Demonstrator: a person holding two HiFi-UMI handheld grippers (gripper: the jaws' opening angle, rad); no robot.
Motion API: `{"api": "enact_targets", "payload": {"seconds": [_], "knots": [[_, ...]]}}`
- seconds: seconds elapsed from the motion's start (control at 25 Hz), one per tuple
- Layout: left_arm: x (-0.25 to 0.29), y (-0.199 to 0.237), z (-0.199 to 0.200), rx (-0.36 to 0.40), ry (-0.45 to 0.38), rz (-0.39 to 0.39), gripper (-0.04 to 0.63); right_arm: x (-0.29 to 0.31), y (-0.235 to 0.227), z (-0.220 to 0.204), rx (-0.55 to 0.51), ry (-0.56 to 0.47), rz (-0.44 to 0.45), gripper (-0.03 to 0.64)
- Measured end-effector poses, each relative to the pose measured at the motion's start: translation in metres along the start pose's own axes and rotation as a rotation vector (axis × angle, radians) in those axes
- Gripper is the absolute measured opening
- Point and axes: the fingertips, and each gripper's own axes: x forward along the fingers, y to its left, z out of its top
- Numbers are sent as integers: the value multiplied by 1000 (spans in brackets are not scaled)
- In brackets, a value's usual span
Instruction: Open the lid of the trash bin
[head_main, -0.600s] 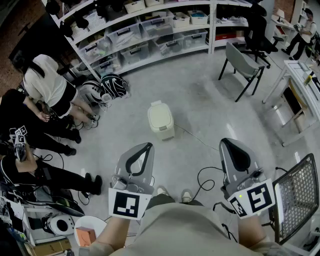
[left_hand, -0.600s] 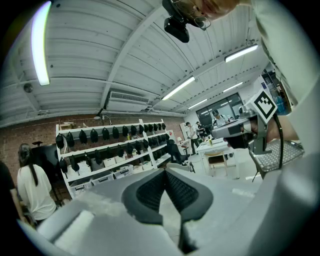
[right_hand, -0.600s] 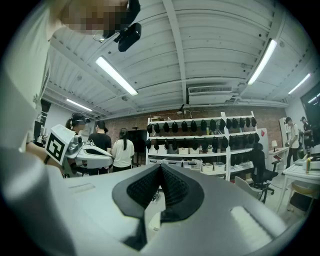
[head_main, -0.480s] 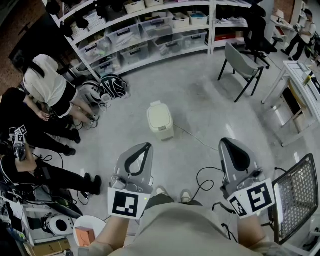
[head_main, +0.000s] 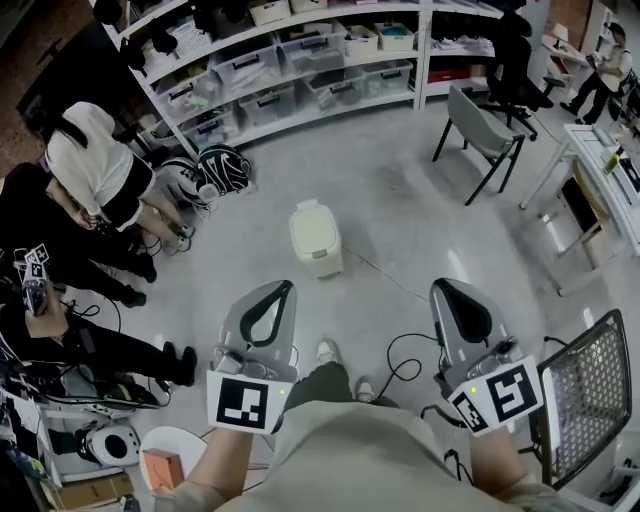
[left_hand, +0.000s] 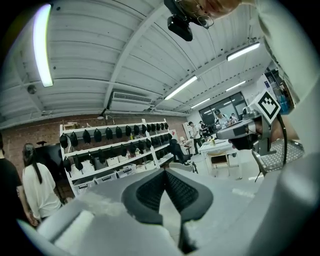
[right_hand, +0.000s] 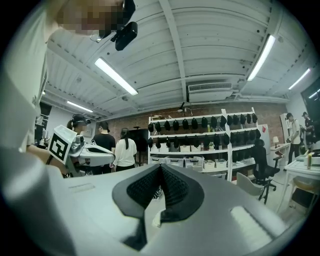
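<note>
The cream plastic trash bin (head_main: 316, 238) stands far off on the grey floor (head_main: 420, 200), lid seemingly down. Left tongs (head_main: 283, 290) and right tongs (head_main: 446, 290), pressed together and empty, point forward, ready to approach.

Left gripper (head_main: 284, 288) and right gripper (head_main: 446, 287) held level before the torso, pointing forward; jaws together, nothing between them.

top (head_main: 350, 455): beige | shoes (head_main: 326, 351): white | left gripper (head_main: 283, 288): pale grey shell, black ribbed pads (left_hand: 184, 190) | right gripper (head_main: 443, 286): same grey and black | marker cubes (head_main: 243, 402): white, black squares, small green light
</note>
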Motion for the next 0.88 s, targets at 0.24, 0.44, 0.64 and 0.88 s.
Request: {"api": "enact_targets", "payload": {"seconds": [0.24, 0.44, 0.64, 0.88], "knots": [[18, 18, -16, -24, 1, -12, 2, 30, 0, -12, -12, 31, 4, 3], [53, 41, -22, -14, -13, -17, 2, 65, -17, -23, -16, 59, -6, 3], [100, 76, -36, -35, 14, -35, 2, 118, -38, -32, -5, 94, -23, 3], [169, 128, -52, -34, 31, -78, 2, 201, -65, -41, 7, 141, -49, 3]]}}
